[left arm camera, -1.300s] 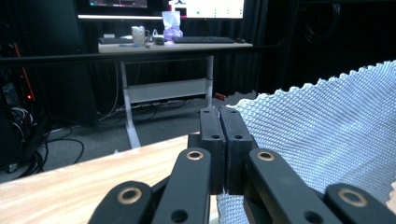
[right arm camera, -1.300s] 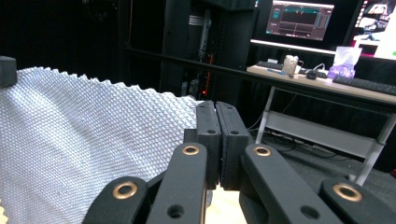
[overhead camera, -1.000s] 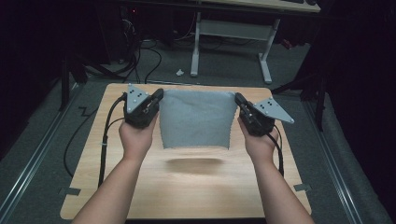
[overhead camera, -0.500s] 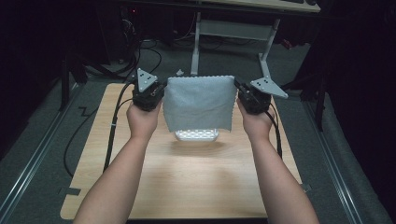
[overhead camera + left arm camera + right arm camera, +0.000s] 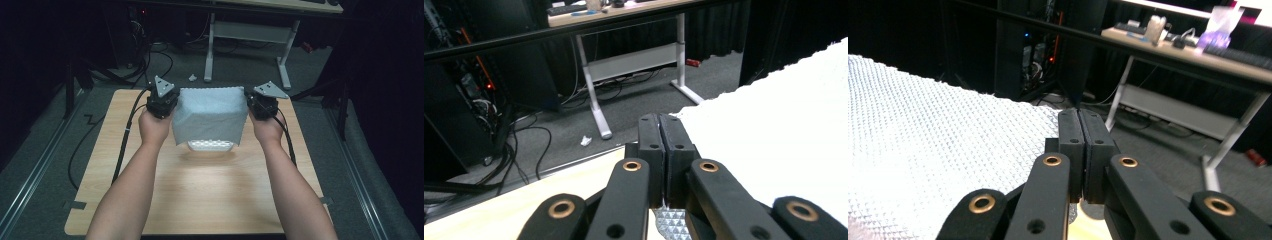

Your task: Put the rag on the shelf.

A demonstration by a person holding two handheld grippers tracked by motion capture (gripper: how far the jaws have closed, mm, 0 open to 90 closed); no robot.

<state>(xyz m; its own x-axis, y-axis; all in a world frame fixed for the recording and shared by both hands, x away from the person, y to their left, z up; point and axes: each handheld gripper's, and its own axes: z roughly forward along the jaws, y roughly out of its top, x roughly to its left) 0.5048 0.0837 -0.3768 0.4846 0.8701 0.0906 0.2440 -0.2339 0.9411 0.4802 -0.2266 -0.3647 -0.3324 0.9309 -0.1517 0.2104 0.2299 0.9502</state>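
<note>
The left gripper and the right gripper each pinch a top corner of a pale, waffle-textured cloth, so the cloth hangs stretched between the two sets of tongs, with its lower edge touching or nearly touching the wooden table below them. In the left gripper view the black jaws stand pressed together with a sliver of the cloth showing under them, and the sheet spreads away to that gripper's right. In the right gripper view the jaws are likewise clenched, with the cloth spreading off to its left. Judging from this, the pickup and spreading are done: the cloth is up off the table, held flat and taut by both corners. What seems left is to lay it down on the board, most likely flat or folded over itself, and then let go; which of the two I cannot tell. The table on the person's side of the tongs is bare wood, so nothing blocks a lay-down there. The cables trail from the grippers back along the forearms, clear of the cloth. Beyond the tongs, off the table's far edge, a small crumpled scrap lies on the grey floor near the legs of a desk, well apart from the work.
</note>
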